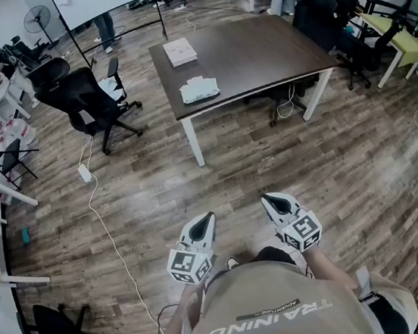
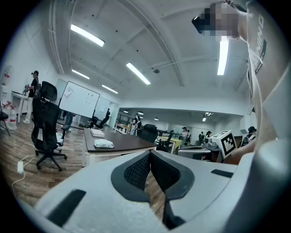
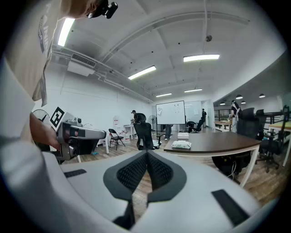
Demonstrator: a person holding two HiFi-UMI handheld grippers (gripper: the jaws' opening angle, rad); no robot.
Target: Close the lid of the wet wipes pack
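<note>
On the wood-plank floor (image 1: 157, 177), seen from the head view, a person stands well apart from a dark brown rectangular tabletop (image 1: 255, 49) on white legs. A white, soft-sided wet wipes pack (image 1: 199, 89) lies near the tabletop's front edge, and a flat white rectangular box (image 1: 180, 51) lies farther back. The pack is too small to tell how its lid sits. The grey plastic left gripper (image 1: 204, 220) and the matching right gripper (image 1: 273, 201) are held side by side close to the person's body, each carrying a cube with black-and-white square markers. A black mesh-backed office chair (image 1: 82, 103) stands left of the table, and a thin white cable (image 1: 106, 229) trails across the planks.

From the left gripper view, the jaws are pressed together. Their black, dimpled pads meet along a single seam and nothing sits between them. The wet wipes pack shows as a small crumpled white shape on the tabletop far beyond the tips. A white rectangular whiteboard (image 2: 79, 102) stands behind it.

From the right gripper view, these jaws are likewise pressed together on nothing, with textured black pads set in smooth grey shells. The pack rests on the tabletop's near end, far ahead and right of the tips, with the flat box behind it.
</note>
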